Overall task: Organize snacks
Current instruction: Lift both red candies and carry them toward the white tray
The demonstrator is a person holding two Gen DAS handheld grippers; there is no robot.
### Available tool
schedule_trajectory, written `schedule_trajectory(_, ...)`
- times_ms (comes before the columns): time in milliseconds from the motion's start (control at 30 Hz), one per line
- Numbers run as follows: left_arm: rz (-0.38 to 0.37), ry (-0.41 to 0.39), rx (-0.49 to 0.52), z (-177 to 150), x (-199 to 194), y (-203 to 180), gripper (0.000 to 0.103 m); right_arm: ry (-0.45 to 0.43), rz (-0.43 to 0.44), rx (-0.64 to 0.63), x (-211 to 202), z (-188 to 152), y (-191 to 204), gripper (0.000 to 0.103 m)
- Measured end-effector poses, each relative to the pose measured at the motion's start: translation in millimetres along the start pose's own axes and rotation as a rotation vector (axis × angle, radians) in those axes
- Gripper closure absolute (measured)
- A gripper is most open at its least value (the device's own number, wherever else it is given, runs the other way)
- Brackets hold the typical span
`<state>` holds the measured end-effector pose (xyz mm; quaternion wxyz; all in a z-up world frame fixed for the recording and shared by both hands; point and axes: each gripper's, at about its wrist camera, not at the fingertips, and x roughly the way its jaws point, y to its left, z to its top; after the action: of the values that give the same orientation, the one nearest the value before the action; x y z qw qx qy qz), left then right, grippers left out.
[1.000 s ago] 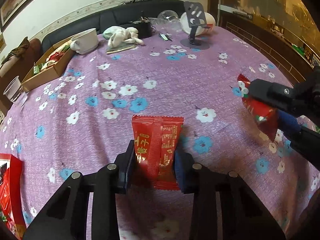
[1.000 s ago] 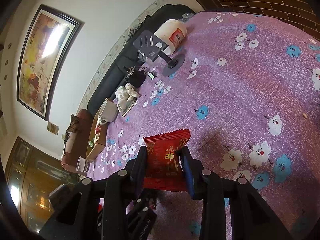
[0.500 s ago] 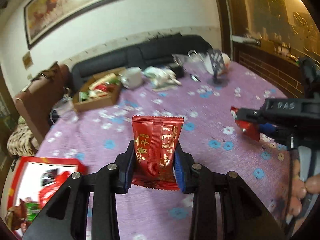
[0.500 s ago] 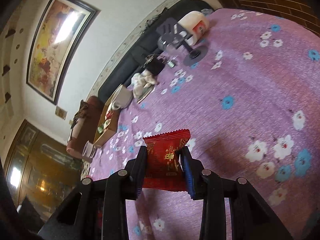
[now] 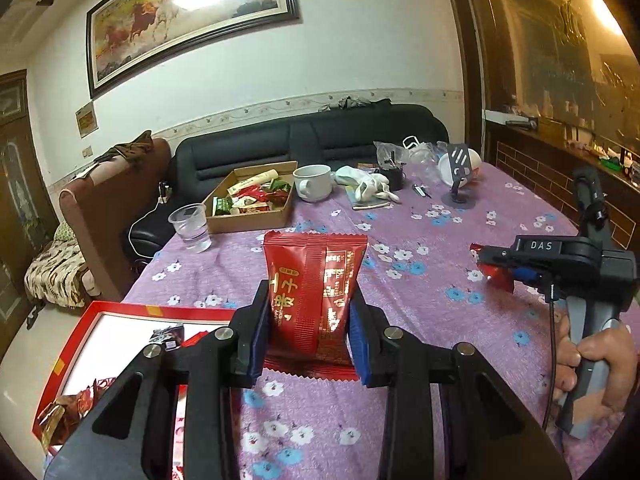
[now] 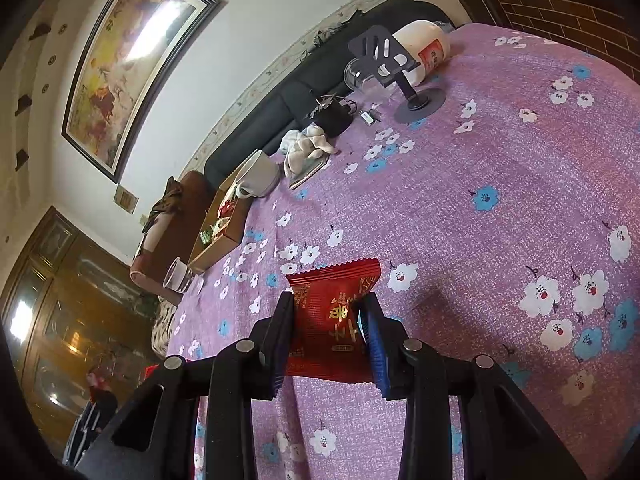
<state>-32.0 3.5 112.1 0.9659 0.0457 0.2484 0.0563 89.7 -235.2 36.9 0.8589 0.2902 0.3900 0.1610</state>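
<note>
While both grippers hang over the purple flowered tablecloth (image 5: 420, 320), each is clamped on a red snack packet. The left gripper (image 5: 310, 344) pinches its packet (image 5: 314, 292) by the two side edges, jaws narrowed to the packet's width; the packet stands upright, long axis running away from the camera, crimped top seam pointing toward the cardboard snack tray (image 5: 252, 208). The right gripper (image 6: 328, 344) grips a second packet (image 6: 334, 320) the same way, its printed characters upside down to the camera. An open red box (image 5: 132, 344) lies at the table's near left edge. Compared with a second ago, the left camera's view has lifted — sofa, wall and framed painting now show — while both grips are unchanged.
</note>
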Motion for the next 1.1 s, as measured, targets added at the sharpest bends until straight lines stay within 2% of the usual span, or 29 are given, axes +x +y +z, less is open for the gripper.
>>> schedule_trajectory(600,-0.015,-0.004,-0.075,-7.9,-8.7,32.7,0.071,-0.016,-0.037,-0.059,1.6,-7.9,6.6,0.068)
schedule_trajectory(1100,-0.006,0.004,-0.118,-19.9,-10.3,62.7,0.071,-0.051,-0.032,-0.118,-6.9,-17.8,18.6,0.068)
